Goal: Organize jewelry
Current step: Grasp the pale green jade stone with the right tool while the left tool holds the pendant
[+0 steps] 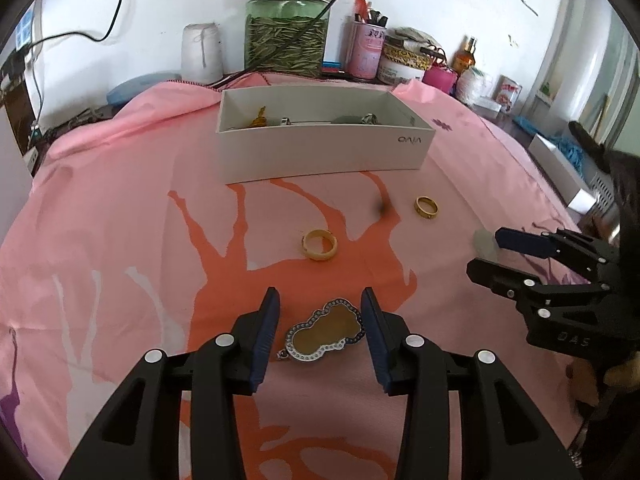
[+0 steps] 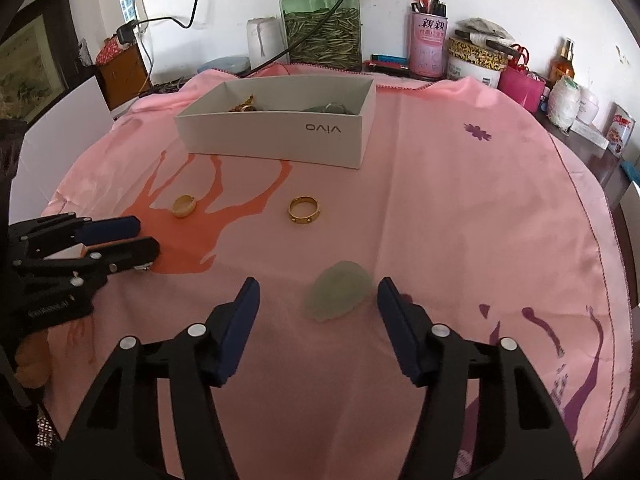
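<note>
Left gripper (image 1: pixel 320 312) is straddling the gourd pendant (image 1: pixel 326 334) at lower centre, pads not quite pinching yet. I'd squeeze across its narrow waist. Right gripper (image 2: pixel 316 300) is sitting spread around the jade stone (image 2: pixel 340 290), which is lying nearer the right pad. White box (image 2: pixel 276 140), upper centre, is already holding a gold chain and silvery bits.

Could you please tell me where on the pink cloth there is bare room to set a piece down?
The cloth is bare right of the white box and gold ring, out to the stitched hem. It is crowded in front of the box: cream ring, gourd pendant, green stone.
</note>
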Demonstrator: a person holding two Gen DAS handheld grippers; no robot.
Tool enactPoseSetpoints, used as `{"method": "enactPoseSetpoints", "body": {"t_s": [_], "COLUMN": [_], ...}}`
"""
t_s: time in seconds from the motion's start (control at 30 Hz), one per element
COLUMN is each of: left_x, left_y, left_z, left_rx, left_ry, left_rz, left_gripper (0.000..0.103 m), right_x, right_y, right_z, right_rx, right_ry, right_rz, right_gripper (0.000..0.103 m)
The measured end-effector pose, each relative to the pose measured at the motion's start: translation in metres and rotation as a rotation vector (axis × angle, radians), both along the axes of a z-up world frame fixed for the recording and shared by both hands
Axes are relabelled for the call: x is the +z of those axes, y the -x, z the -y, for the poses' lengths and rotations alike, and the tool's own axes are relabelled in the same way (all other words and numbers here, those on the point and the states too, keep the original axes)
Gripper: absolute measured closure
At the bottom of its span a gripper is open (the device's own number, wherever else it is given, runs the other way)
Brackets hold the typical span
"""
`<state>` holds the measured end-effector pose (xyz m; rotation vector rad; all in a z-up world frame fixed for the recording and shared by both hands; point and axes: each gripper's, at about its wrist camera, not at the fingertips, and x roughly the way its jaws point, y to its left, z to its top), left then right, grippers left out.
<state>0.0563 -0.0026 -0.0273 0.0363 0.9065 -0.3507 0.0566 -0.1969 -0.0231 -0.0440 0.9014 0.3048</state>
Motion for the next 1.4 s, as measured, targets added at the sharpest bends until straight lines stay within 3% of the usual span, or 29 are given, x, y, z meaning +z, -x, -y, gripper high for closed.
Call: {"method": "enactPoseSetpoints", "body": {"t_s": [0.2, 0.5, 0.77, 1.4], "left_x": [0.0, -0.002, -0.004, 0.0], "left_y": [0.002, 0.008, 0.015, 0.013], "left_z": [0.003, 0.007, 0.01, 0.01], "left_rx": [-0.019, -0.032, -0.031, -0.009], "left_ry": [-0.004, -0.031, -0.104, -0.103], "left_rz": [-0.001, 0.003, 0.03, 0.038], "left_gripper": [0.062, 0.058, 0.062, 0.062], "right_x": [0.0, 0.0, -0.001, 0.001], "right_y": [0.0, 0.001, 0.002, 0.002], "right_z": [-0.007, -0.012, -0.013, -0.005], "right_rx": [0.021, 0.054, 0.054, 0.051], "right_ry": [0.052, 0.065, 0.057, -0.027], "right_rz": [0.017, 0.02, 0.018, 0.005], "right_gripper": [0.074, 0.074, 0.074, 0.075]}}
